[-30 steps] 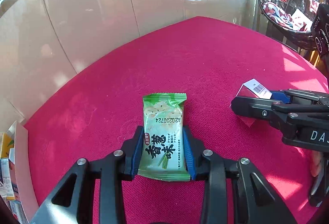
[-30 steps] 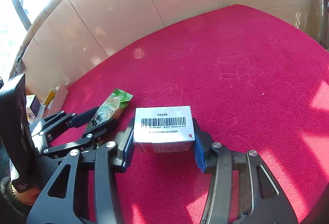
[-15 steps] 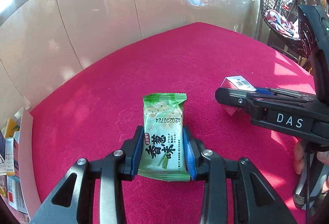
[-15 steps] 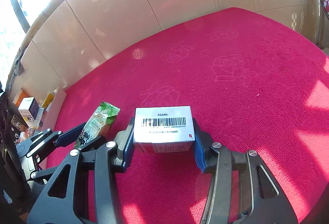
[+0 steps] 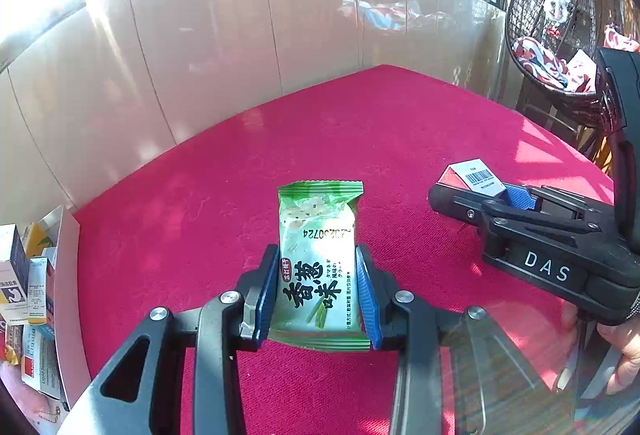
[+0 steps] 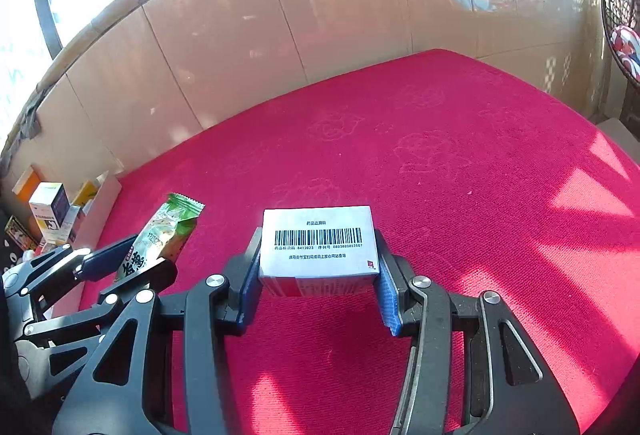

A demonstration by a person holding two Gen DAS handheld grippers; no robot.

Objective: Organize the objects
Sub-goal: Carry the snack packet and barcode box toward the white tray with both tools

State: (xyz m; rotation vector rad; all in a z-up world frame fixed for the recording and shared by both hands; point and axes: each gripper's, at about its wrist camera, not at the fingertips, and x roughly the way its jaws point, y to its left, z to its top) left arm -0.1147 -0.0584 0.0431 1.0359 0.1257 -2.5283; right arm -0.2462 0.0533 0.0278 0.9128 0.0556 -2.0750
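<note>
A green cracker packet point(image 5: 318, 259) with dark characters is pinched between the blue pads of my left gripper point(image 5: 318, 295), held above the red cloth. In the right wrist view the same green cracker packet point(image 6: 160, 235) sticks out of the left gripper point(image 6: 132, 259) at lower left. My right gripper point(image 6: 318, 271) is shut on a white box with a barcode point(image 6: 318, 239), red on its front face. From the left wrist view the white box point(image 5: 474, 177) shows at the tip of the right gripper point(image 5: 484, 195), right of the packet.
A red cloth-covered table point(image 6: 440, 163) runs to a beige tiled wall point(image 6: 240, 35). A white tray of several small boxes point(image 5: 32, 275) stands off the table's left edge, also seen as the white tray point(image 6: 60, 211). A wire hanging chair point(image 5: 560, 15) is at far right. A person's hand point(image 5: 616, 347) holds the right gripper.
Both grippers have lifted with their loads and tilted up, so more wall and window show. The right gripper has come closer to the left one. Neither grip has altered.
</note>
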